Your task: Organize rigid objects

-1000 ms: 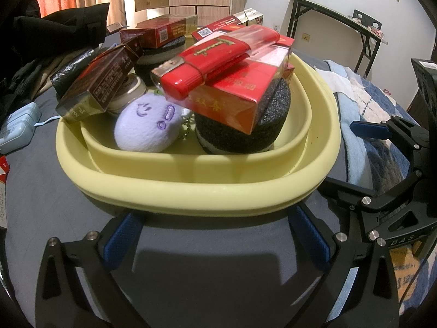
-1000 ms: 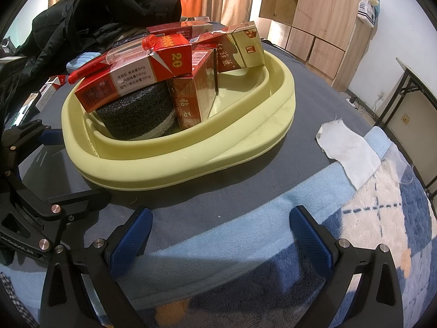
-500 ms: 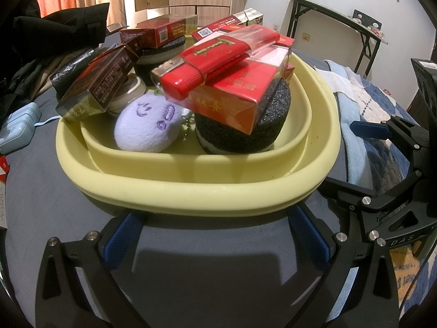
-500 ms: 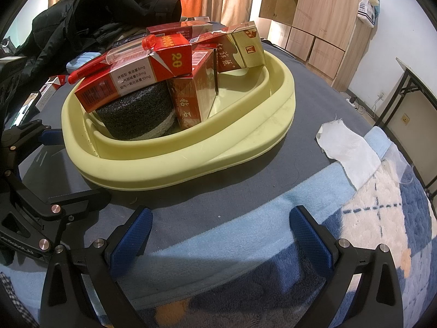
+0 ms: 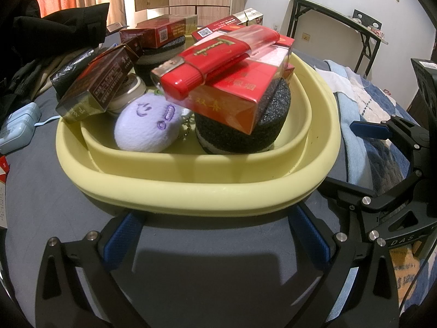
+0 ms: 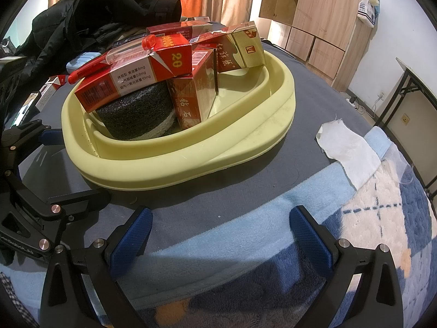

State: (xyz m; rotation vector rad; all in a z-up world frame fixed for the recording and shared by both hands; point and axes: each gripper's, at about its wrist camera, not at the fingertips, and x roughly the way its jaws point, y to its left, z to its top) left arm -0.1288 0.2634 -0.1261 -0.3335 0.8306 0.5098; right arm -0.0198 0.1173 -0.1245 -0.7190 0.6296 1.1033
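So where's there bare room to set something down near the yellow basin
Grey cover between the basin and the white cloth is bare, as is the strip between basin and right gripper. Inside the basin, only its corner under the gold box shows floor. Crowded: the foam discs, red boxes and plush, and the clothes behind.

Boxes [image 5: 235, 101] lie on sponges [image 5: 240, 134] inside the basin [image 5: 191, 188].
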